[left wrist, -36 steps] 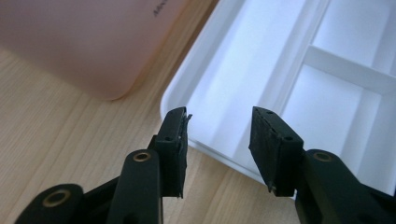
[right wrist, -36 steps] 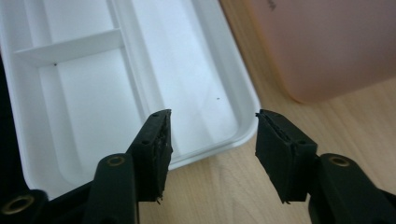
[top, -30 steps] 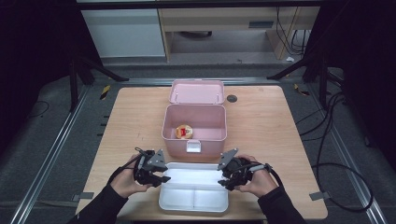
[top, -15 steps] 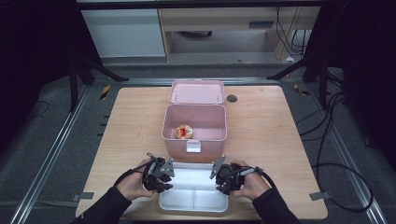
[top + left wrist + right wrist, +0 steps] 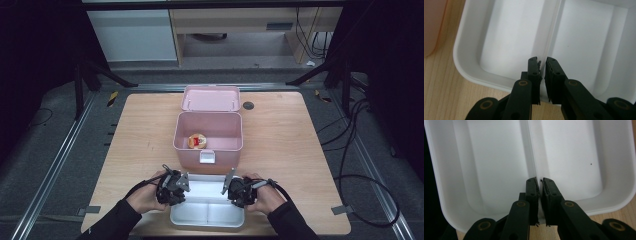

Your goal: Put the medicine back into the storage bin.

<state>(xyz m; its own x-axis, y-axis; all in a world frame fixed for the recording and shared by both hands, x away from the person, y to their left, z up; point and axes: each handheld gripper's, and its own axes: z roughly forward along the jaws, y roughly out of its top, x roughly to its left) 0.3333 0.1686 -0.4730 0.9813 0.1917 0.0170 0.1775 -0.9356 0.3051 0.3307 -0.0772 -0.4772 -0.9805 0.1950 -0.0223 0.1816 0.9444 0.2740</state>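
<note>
A white two-compartment tray (image 5: 207,223) lies at the table's front edge. My left gripper (image 5: 184,191) comes over its left end and my right gripper (image 5: 227,192) over its right end, each held in a hand. In the left gripper view the tray (image 5: 459,62) has its middle divider (image 5: 551,30) running in between the jaws of the left gripper (image 5: 543,60), which have just been closing onto it. The right gripper (image 5: 539,180) has likewise just been closing on the divider (image 5: 531,150) of the tray (image 5: 439,195).
An open pink box (image 5: 207,155) stands just behind the tray, with a small orange and red item (image 5: 196,141) inside. Its pink lid (image 5: 211,97) lies behind it, beside a black disc (image 5: 248,105). The box's corner (image 5: 431,25) is close to the left gripper.
Both hands have moved inward over the tray's ends and dropped a little. Both pairs of jaws have narrowed from wide apart to nearly together.
</note>
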